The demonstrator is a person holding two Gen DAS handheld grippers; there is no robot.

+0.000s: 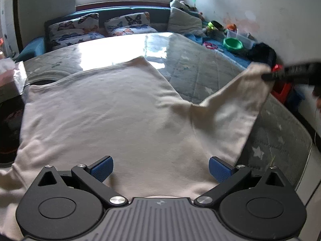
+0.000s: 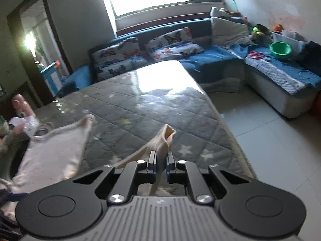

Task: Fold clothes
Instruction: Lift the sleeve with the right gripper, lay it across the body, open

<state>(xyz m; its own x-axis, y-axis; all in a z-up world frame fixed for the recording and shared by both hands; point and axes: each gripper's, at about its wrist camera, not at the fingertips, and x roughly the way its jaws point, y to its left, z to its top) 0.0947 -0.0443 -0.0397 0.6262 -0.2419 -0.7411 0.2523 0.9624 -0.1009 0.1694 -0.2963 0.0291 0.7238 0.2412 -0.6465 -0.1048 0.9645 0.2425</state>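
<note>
**Sleeve lifted off the desk, shirt body still flat**

In the left wrist view the right gripper (image 1: 268,76) is a dark blur at the frame's right edge, its fingers hard to make out there. The near hem of the white shirt (image 1: 112,116) is cut off behind the left gripper's body, and the shirt's left edge covers part of a dark object too hidden to name. A silver box at the far left is cropped by the frame.

The left gripper (image 1: 160,169) hangs angled down over the shirt, its blue pads (image 1: 103,168) spread wide with nothing between them.

The right gripper (image 2: 160,163) is clamped narrow on the sleeve (image 2: 164,140), holding it above the grey quilted desk (image 2: 140,110). The shirt's body lies spread on the desk.
</note>
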